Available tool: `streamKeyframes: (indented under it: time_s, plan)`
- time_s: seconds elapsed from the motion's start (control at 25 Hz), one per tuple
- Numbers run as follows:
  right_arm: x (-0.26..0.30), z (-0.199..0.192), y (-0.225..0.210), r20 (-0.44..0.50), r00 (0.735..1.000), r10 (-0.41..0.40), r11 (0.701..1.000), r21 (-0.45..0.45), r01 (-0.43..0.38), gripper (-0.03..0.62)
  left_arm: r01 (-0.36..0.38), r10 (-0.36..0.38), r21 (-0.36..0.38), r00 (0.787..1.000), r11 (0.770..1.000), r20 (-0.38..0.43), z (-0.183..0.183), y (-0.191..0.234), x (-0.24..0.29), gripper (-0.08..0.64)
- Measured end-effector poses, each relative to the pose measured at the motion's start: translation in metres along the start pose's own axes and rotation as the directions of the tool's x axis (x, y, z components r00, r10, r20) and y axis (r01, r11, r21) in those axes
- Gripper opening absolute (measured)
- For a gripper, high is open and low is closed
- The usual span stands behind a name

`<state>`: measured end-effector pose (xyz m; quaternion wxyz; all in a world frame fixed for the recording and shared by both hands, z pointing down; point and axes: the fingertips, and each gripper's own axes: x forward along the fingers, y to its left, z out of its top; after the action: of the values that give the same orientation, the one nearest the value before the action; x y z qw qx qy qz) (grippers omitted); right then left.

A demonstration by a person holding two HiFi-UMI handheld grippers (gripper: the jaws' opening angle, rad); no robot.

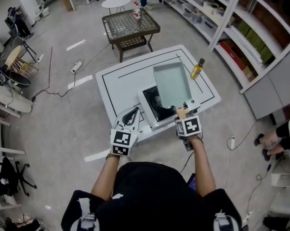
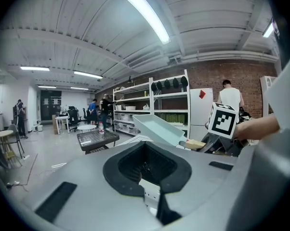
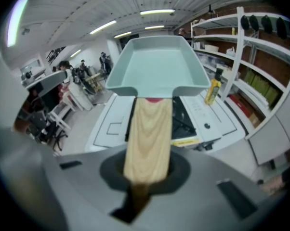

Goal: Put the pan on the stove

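Right tongs [image 1: 182, 115]: pinching the wooden handle [image 3: 147, 138] of the pan, with the jaws closing tight on it.
Pan [image 1: 171, 83]: hanging in the air above the stove, tilting with the far end higher; not touching the burner, judging from the left gripper view.
Stove [image 1: 152, 105]: sitting on the white worktop [image 1: 116, 81] near its front edge, with the black burner showing partly from under the pan.
Left tongs [image 1: 130, 115]: seeming pressed together and pinching nothing; waiting low, just beside the front left corner of the stove.
Bottle [image 1: 198, 69]: standing upright on the worktop to the right of the pan, apart from it.
Done, judging from the views: gripping the pan and bringing it over the stove.
Left to do, judging likewise: lowering the pan, making it level, resting it flat on the burner, then opening the right tongs.
Progress: probably past the middle, approaching the placing itself.
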<state>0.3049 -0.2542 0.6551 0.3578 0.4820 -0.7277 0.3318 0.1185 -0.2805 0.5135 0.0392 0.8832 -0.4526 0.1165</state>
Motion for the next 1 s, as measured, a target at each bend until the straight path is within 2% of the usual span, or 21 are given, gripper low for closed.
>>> streamKeyframes:
  time_s: [0.36,0.72,1.0]
  plan:
    - [0.025,-0.015,-0.007,-0.114,0.993,0.015,1.0,-0.019,-0.017,0.044,-0.021,0.021,-0.01,1.0,1.0,-0.011,-0.005,0.002,0.002,0.026]
    - [0.045,-0.038,-0.014,-0.238,0.971,-0.015,0.998,-0.069,-0.001,0.044,-0.044,0.044,-0.011,0.999,0.999,-0.023,-0.009,0.013,0.003,0.026]
    - [0.054,-0.044,-0.008,-0.263,0.964,0.022,0.997,-0.066,-0.04,0.044,-0.046,0.046,-0.007,0.998,0.999,-0.04,-0.015,0.014,0.007,0.026]
